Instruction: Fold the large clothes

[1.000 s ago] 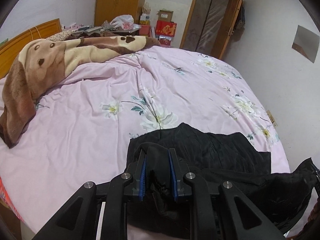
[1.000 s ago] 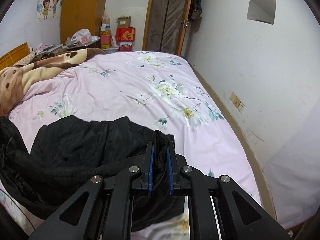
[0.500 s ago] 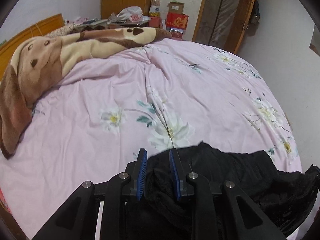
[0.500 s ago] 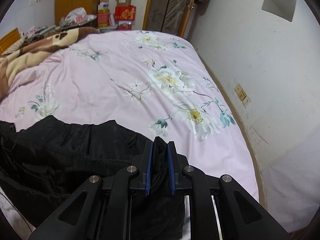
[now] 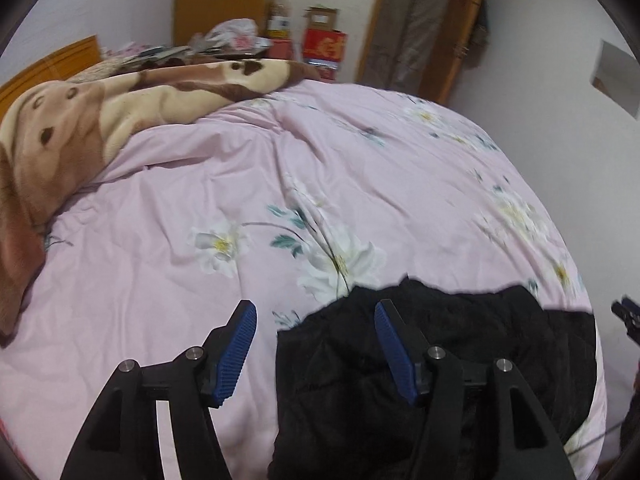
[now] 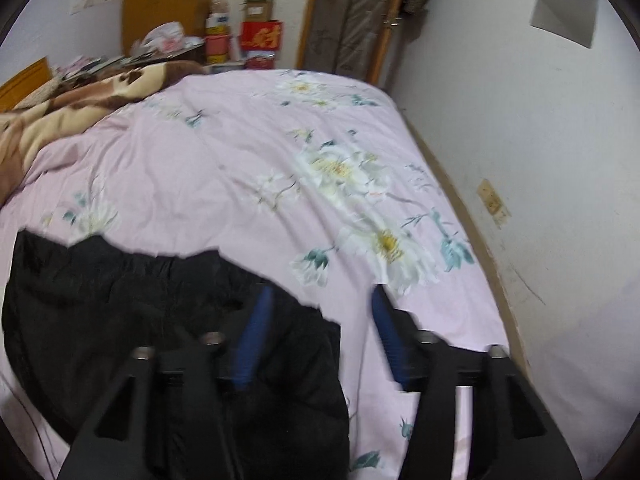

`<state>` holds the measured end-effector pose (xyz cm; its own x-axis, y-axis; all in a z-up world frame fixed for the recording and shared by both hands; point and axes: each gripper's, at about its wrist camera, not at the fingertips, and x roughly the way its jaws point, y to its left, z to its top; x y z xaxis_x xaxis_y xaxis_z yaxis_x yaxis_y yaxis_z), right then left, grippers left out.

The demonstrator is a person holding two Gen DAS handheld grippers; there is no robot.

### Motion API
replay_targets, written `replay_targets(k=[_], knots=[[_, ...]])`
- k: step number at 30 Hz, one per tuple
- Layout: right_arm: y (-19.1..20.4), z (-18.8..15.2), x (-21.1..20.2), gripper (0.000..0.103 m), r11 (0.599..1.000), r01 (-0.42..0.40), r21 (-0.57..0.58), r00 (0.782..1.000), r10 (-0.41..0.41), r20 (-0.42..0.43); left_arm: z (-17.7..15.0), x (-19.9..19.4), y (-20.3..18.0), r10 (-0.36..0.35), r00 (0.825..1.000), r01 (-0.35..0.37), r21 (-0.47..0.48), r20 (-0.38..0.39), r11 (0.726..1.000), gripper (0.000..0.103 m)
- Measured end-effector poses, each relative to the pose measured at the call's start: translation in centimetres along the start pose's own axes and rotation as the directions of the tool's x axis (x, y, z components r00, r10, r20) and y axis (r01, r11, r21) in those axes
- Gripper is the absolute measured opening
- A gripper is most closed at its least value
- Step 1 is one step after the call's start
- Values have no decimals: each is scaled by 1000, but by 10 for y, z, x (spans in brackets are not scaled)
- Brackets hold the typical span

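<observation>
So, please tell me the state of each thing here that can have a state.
left gripper: jaws opening, pads off the cloth
right gripper: jaws opening, gripping nothing
black garment: lying released on the bed, bunched
pink quilt: spread, wrinkled
brown blanket: crumpled
door: shut

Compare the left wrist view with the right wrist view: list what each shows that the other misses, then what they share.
Only the left wrist view: the left tool, its jaws opening, nothing gripped; the right tool's tip at the frame's right edge.

Only the right wrist view: the right tool, jaws opening, nothing gripped; a wall socket beside the bed.

Both: the black garment lying on the pink floral bedcover, the brown blanket, the red box and the door.
</observation>
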<state>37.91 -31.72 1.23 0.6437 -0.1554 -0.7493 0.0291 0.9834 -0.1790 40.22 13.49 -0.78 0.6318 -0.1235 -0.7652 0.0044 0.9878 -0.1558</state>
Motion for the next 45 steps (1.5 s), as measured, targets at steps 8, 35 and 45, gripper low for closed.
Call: replay_targets(k=[8,35,45], knots=[[-21,-37,38,75,987,-158,22,985,159,-64,-31,39,-12,-78,992,89,110,-94,990,74],[16,18,108,15,988,-146,51,987,148,-54,-5,100,-11,93,991,-87,73,-98,994,15],[36,3,167,24,996,-85,-23,945,73,-317,-16,129,-32,213,968,-186,188,-135,964,20]])
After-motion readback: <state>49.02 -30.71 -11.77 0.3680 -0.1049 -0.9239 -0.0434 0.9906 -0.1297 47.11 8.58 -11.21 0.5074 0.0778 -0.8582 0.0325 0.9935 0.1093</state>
